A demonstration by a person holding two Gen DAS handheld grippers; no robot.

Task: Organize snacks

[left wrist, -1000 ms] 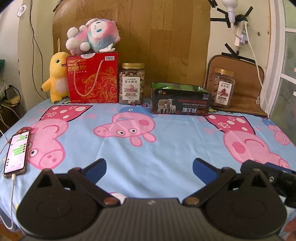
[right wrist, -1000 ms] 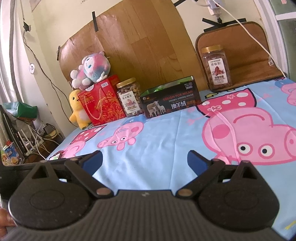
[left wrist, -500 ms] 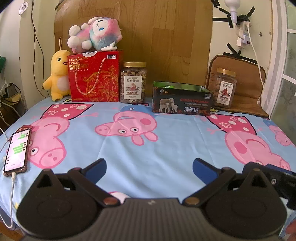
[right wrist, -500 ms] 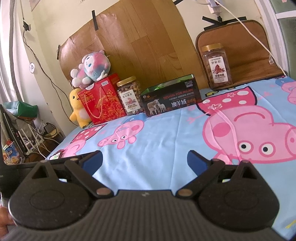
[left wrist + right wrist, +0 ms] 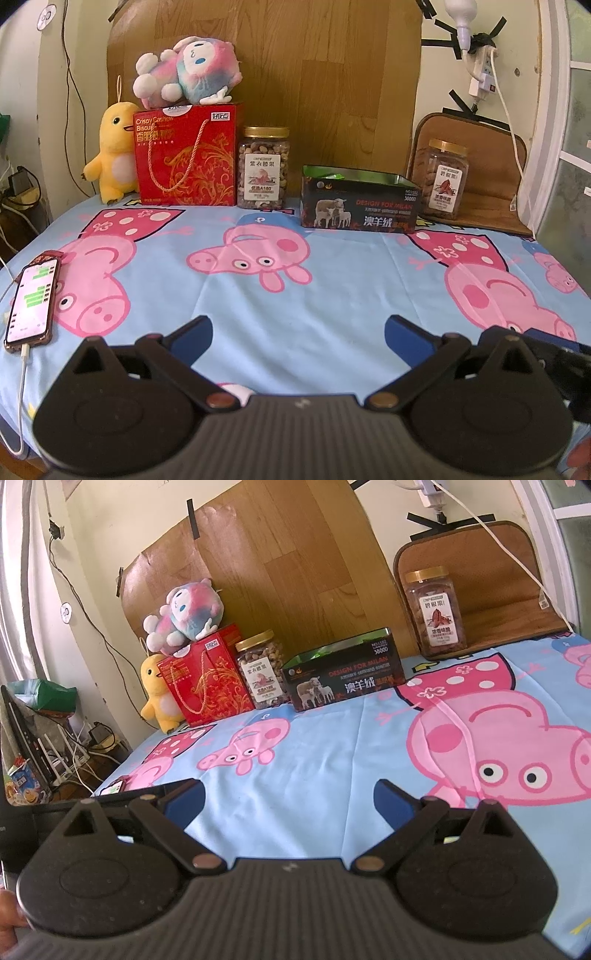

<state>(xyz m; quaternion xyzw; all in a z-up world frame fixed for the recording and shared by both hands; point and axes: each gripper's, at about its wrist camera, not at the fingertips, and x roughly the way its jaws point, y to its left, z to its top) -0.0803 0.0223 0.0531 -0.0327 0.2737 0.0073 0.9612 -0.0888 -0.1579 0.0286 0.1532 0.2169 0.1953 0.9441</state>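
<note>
While both tongs (image 5: 298, 330) (image 5: 289, 800) gape wide and empty, two nut jars (image 5: 262, 168) (image 5: 445, 180), one red box (image 5: 188, 155), one tin (image 5: 359, 205).

You are working in soft, warm daylight that enters from the window frame (image 5: 550, 122) on the right, bright enough to wash out that edge and to leave the patterned tablecloth (image 5: 332, 295) evenly lit with only faint shadows. Both fisheye views bend the wall and the wood-grain board (image 5: 295, 565) toward dark, vignetted corners. Detail stays fairly sharp at centre, where the print on the dark tin (image 5: 360, 214) reads clearly, but softens toward the rims.
</note>
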